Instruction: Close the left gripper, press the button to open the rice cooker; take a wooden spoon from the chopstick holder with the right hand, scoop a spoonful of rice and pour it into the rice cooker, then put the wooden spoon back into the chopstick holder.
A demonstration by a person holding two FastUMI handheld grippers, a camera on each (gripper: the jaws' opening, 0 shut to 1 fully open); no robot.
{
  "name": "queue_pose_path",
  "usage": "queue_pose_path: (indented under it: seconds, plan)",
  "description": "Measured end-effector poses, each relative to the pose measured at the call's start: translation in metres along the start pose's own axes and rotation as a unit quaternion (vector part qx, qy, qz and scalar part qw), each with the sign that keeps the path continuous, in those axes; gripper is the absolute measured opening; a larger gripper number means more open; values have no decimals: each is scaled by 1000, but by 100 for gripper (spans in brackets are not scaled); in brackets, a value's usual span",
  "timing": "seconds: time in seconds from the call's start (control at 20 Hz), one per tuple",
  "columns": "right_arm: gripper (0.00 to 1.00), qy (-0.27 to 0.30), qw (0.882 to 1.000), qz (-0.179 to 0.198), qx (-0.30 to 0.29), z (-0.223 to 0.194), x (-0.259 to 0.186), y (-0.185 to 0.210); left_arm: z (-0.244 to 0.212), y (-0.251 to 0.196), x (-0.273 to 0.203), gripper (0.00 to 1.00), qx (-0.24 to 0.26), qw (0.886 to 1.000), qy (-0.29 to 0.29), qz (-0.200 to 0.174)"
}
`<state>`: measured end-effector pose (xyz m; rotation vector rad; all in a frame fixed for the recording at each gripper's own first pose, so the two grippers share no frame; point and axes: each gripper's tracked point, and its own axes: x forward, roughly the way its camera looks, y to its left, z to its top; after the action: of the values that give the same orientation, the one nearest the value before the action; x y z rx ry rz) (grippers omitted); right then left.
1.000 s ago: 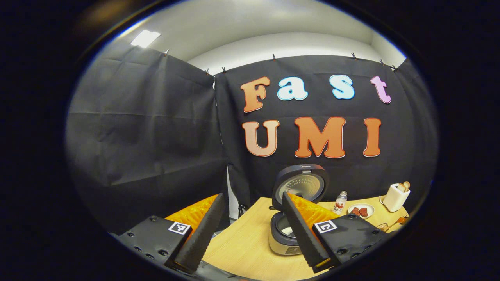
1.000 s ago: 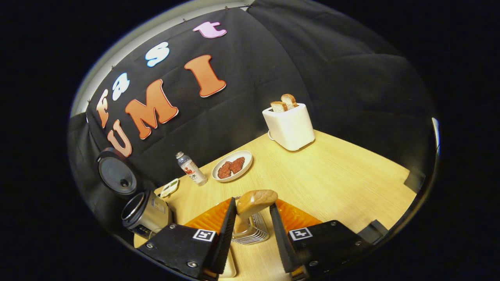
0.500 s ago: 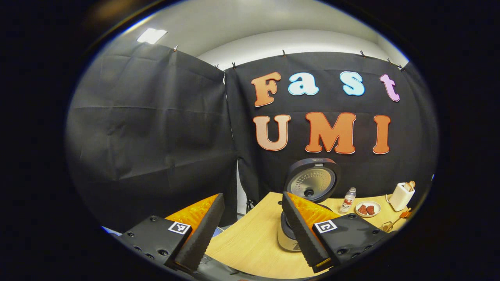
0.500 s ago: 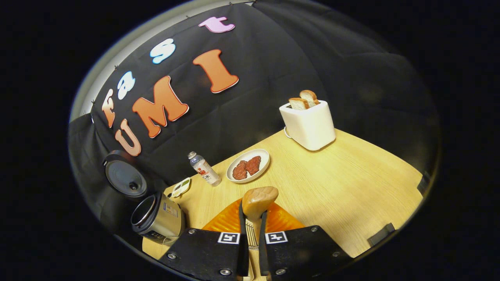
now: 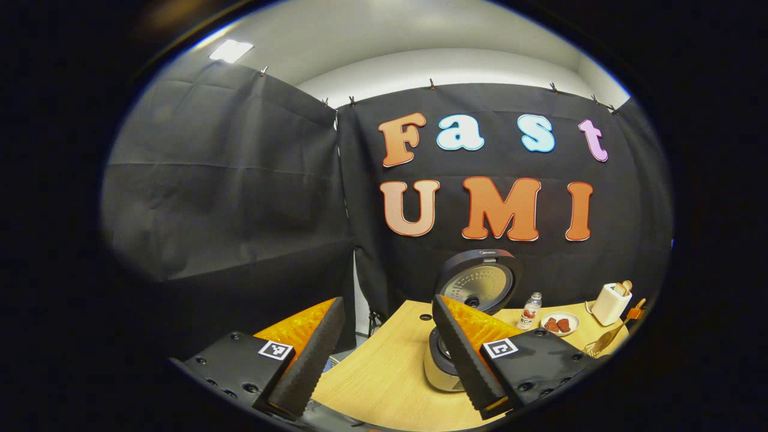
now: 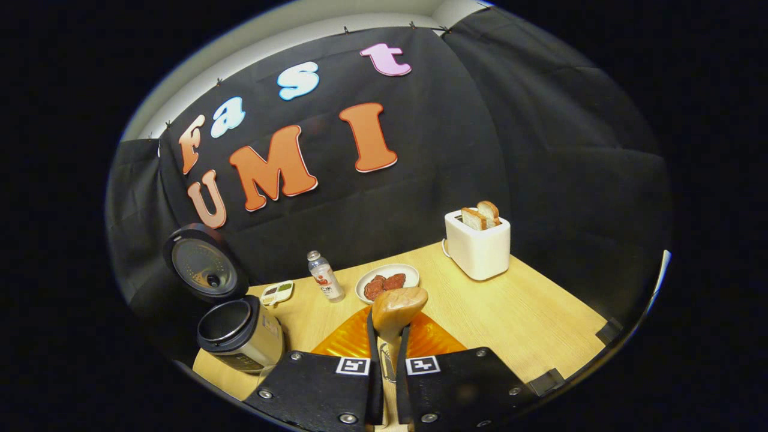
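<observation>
In the right gripper view my right gripper is shut on the neck of a wooden spoon, whose rounded bowl sticks up just past the fingertips. A bit of the wire chopstick holder shows low between the fingers. The rice cooker stands to the left with its lid swung up and its pot showing. In the left gripper view my left gripper is open and holds nothing, back from the table's near left corner. The open rice cooker sits partly behind its right finger. The spoon shows far right.
Along the back of the wooden table stand a small two-part dish, a bottle, a plate of red meat and a white toaster with bread in it. Black cloth walls close the back and sides.
My right gripper went from open around the spoon to shut on it, then rose and levelled, so the holder dropped low. The left gripper stayed open and only drifted a little.
</observation>
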<state>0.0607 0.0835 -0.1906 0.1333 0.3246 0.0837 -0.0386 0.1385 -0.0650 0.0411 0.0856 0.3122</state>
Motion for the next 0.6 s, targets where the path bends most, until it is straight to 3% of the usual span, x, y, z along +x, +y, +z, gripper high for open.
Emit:
queue_pose_path:
  seconds: [0.3,0.35,0.4,0.6]
  plan:
    - [8,-22,999,29,-12,2,-45,64,-1,0,23,95,15,999,-1,-50]
    - [8,-21,999,37,-16,-2,-49,75,-1,0,26,99,16,998,-1,-56]
    - [8,-19,999,42,-22,-9,-51,84,-2,1,29,95,16,998,-1,-62]
    - [8,8,997,38,-63,-49,-45,101,-4,5,34,98,18,997,-2,-76]
